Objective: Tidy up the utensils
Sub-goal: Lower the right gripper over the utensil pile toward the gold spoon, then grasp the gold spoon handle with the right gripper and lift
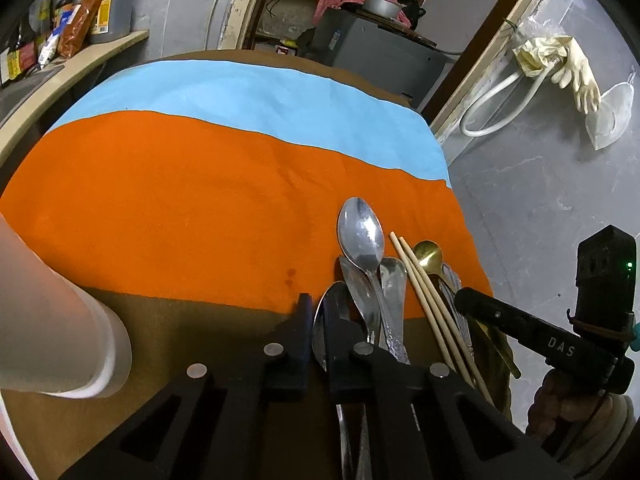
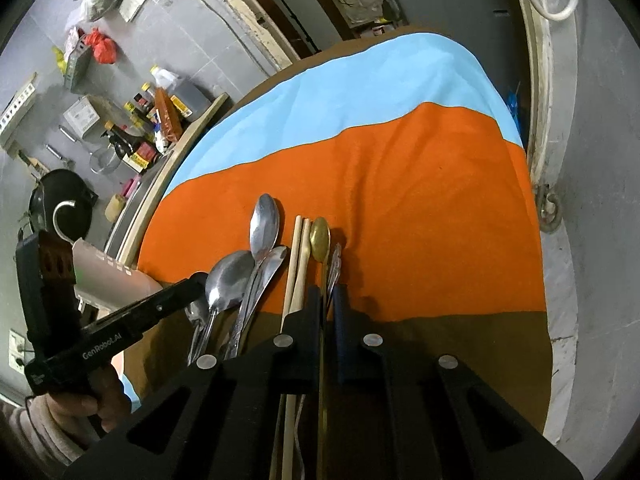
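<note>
The left tongs (image 1: 318, 316) are clenched, their tips pinching the lowest steel spoon (image 1: 326, 320) of a bunch; in the right wrist view that spoon's bowl (image 2: 228, 280) lies just beside the tongs' black tip. The right tongs (image 2: 329, 300) are clenched too, squeezed onto the thin handle of the gold spoon (image 2: 321, 238), with a clear-handled piece (image 2: 334, 268) touching it on the right (what kind of utensil it is cannot be told). All the utensils lie side by side, bowls pointing away from the person, at the near edge of the orange cloth (image 1: 180, 208), their handles running back over the brown cloth (image 1: 200, 332). From left to right: a cluster of steel spoons, the large spoon (image 1: 360, 236) reaching farthest forward, then a pair of wooden chopsticks (image 1: 424, 292), then the gold spoon (image 1: 428, 252). A blue cloth (image 1: 240, 96) covers the far part of the surface. A pale cup (image 1: 60, 320) stands at the left edge, well apart from the utensils. Bottles and packets (image 2: 148, 128) crowd a shelf beyond.
</note>
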### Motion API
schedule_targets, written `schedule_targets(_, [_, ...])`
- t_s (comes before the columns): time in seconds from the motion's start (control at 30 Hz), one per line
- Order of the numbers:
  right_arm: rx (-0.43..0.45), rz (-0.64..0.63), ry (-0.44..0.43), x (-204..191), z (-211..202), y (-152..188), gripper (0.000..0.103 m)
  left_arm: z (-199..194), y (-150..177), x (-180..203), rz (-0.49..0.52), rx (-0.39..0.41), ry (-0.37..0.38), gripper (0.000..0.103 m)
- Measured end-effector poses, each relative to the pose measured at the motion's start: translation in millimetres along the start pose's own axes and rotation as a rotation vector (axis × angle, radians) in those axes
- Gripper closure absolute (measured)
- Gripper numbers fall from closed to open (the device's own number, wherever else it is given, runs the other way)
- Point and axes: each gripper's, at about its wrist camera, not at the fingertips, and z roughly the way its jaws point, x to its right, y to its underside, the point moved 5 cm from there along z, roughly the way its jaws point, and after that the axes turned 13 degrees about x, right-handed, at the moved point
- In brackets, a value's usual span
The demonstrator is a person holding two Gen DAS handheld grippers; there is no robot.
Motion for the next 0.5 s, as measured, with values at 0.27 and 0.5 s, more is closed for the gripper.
schedule_targets(0.27, [0.029,0.015,-0.008,0,-13,-7,0.101,-13,-2,4,0.014,0.023,-0.018,0.099])
schedule_targets(0.5, [0.037,0.060,0.004,5,-10,-5,0.101,-23,1,1,0.015,0.022,-0.026,0.099])
